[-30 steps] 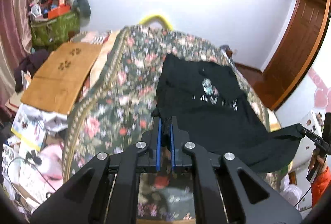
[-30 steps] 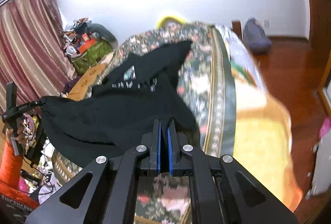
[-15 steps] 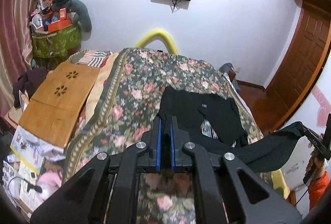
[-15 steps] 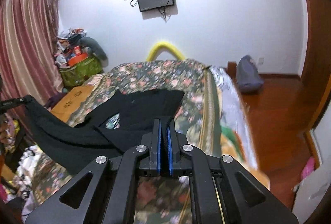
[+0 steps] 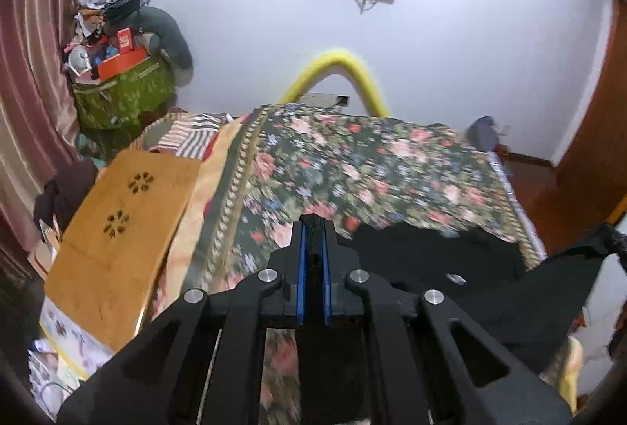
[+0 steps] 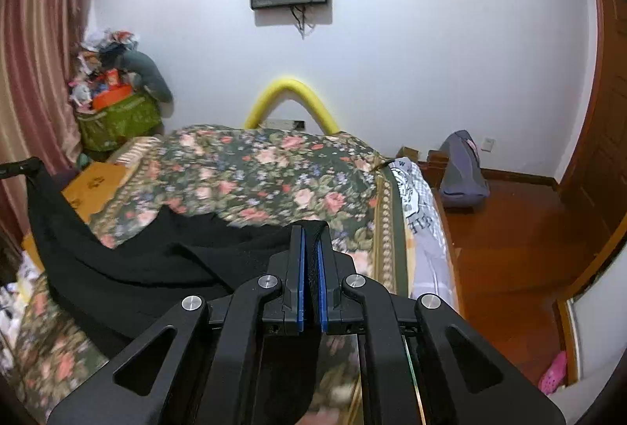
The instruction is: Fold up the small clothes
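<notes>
A black garment point(image 5: 439, 260) hangs stretched between my two grippers over the near end of a bed with a floral cover point(image 5: 352, 166). My left gripper point(image 5: 313, 225) is shut on one edge of the black cloth, which shows between its blue pads. My right gripper point(image 6: 310, 231) is shut on another edge of the same garment point(image 6: 129, 268). In the left wrist view the cloth runs right to the other gripper's tip point(image 5: 611, 237); in the right wrist view it runs left to the left gripper's tip point(image 6: 19, 166). Only the garment's far part rests on the bed.
A wooden board point(image 5: 117, 229) lies left of the bed above paper clutter. A green bag piled with things point(image 5: 121, 95) stands in the far left corner by a curtain. A yellow foam arch point(image 6: 292, 99) rises behind the bed. A grey bag point(image 6: 462, 170) sits on the wooden floor.
Both grippers pulled back and rose, dragging the black garment toward the bed's near end. Far more of the floral cover shows now, and the printed front of the garment is out of sight.
</notes>
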### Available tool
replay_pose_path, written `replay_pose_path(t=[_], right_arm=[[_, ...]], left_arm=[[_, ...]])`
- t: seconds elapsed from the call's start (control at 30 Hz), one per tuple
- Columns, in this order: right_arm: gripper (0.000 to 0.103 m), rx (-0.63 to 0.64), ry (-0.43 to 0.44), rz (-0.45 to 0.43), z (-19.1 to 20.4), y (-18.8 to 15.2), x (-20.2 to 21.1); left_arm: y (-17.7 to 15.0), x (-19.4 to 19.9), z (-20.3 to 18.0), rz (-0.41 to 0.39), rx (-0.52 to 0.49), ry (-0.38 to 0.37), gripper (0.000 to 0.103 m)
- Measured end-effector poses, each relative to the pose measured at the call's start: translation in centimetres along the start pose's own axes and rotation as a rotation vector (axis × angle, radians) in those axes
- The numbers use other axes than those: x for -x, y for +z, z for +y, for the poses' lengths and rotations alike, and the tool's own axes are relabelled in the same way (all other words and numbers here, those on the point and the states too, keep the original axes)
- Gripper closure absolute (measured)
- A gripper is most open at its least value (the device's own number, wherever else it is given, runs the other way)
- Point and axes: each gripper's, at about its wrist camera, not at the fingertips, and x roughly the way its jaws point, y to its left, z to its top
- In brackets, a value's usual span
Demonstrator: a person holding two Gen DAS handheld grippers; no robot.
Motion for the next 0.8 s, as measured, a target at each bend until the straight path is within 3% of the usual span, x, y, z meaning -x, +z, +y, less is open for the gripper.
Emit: replay_pose_path(t=[0.2,0.37,0.43,0.5,0.57,0.63,0.8], right_arm=[[0.098,-0.041,-0.064,0.065,-1.6,1.5,-5.8],[0.095,-0.054,-0.06,0.185,-1.6,-0.3,-8.6],[0.087,-0.041,-0.042,0.207,-1.2,-1.4,-8.1],[0.065,-0.046,-0.012,0.2,-1.1,-1.9,-7.2],[0.053,-0.066,0.026,0.186,-1.0,-2.7,-5.6],[0.043,-0.083,0.078,0.186,-0.4,-3.8,-3.5],[0.026,-0.085,0.172,0.178,1.5,-6.6,0.4]], left_arm=[[2.1,-10.1,0.5,0.081,0.046,0.068,0.097],[-0.4,-15.2,-0.5,0.175,-0.025,0.121,0.092],[-1.8,-15.7,-0.7,0.226,-0.064,0.097,0.09],[-3.0,-15.1,-0.7,0.239,-0.083,0.063,0.083],[-4.5,-13.6,-0.6,0.236,-0.095,0.038,0.054],[-6.1,-11.9,-0.4,0.222,-0.105,0.006,0.034],[-10.6,-8.8,-0.4,0.264,-0.161,-0.048,0.028]])
